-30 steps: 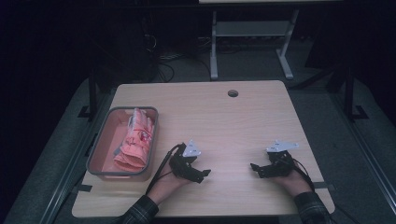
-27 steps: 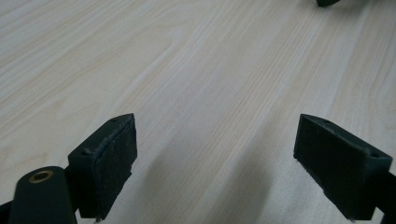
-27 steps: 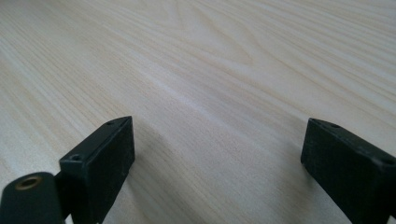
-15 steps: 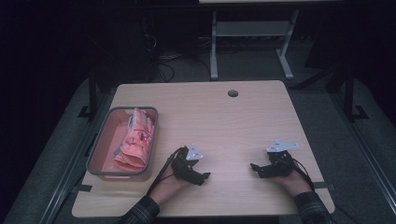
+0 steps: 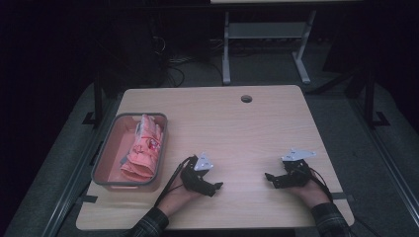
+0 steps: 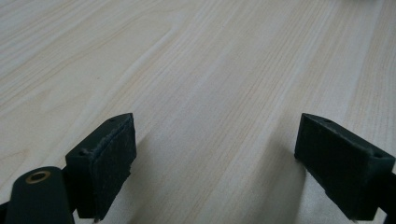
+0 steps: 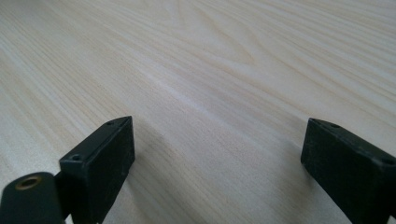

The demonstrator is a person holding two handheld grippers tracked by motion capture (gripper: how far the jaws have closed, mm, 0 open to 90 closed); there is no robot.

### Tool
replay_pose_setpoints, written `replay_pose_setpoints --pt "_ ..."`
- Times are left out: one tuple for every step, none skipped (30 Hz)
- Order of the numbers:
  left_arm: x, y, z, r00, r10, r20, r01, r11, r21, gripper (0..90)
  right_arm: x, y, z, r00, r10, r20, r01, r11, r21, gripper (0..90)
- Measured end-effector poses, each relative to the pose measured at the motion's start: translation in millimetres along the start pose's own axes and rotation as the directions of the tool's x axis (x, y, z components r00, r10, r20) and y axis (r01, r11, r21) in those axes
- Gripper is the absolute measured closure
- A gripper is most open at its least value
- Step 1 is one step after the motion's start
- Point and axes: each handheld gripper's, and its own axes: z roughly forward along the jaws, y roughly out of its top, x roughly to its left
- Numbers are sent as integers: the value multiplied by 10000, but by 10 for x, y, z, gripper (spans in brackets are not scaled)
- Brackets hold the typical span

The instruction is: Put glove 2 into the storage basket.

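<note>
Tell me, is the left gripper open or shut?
Open: the left gripper has its fingers wide apart over bare table, holding nothing.

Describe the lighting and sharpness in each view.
High view: dim and soft, dark surroundings, the table the one lit area, the tray contents blurry. Left gripper view: bright, even light, wood grain sharp, left gripper fingers casting soft shadows. Right gripper view: similar brightness, faint sheen on the wood, near fingers slightly soft.

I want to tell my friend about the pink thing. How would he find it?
Look at the wooden table, then its left side, where a grey tray sits beside the left claw. The pink bundle lies inside the tray. It is the one soft, crumpled, brightly coloured thing there.
</note>
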Motion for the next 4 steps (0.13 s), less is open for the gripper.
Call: replay_pose_setpoints --pt "0 0 0 10000 -1 0 1 10000 0 121 0 0 0 10000 0 -1 0 10000 1 94" --pt "0 0 0 10000 1 1 -1 10000 -1 121 0 0 0 10000 7 -1 -7 10000 2 94" --pt "0 0 0 10000 0 3 0 10000 -2 121 1 0 0 10000 12 -3 -12 10000 3 94" --pt "1 0 0 10000 2 3 -2 10000 0 121 1 0 0 10000 16 -3 -16 10000 4 94"
